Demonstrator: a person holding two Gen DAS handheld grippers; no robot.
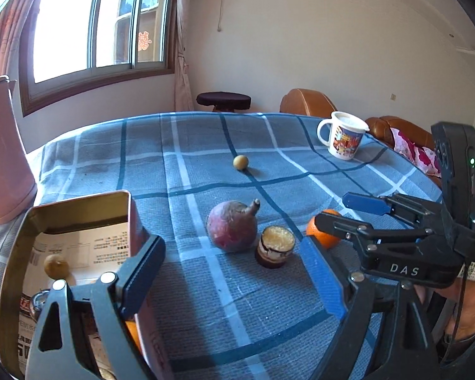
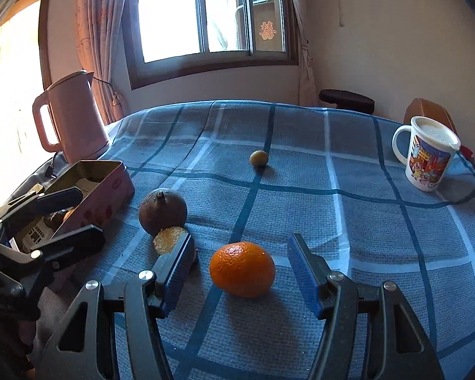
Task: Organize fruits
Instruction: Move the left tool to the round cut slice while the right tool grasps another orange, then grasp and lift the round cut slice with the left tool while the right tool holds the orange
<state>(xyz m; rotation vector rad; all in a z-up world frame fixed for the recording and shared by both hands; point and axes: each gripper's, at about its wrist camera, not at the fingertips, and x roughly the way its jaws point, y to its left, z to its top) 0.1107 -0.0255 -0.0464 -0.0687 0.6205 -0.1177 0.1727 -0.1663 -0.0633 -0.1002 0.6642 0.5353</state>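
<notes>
Right gripper [image 2: 240, 272] open around round orange mandarin [image 2: 242, 269], frame centre; soft, light, grip its sides. Left gripper [image 1: 234, 272] open.

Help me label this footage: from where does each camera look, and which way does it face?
Left wrist: sits on the left gripper beside the open tin, facing across the checked table toward the window; the right gripper and a bit of the person's hand show at right.
Right wrist: sits on the right gripper, low over the table, its open fingers either side of the orange; the left gripper shows at left.
Shared: orange, purple fruit, halved fruit, mug, small yellow fruit.
</notes>
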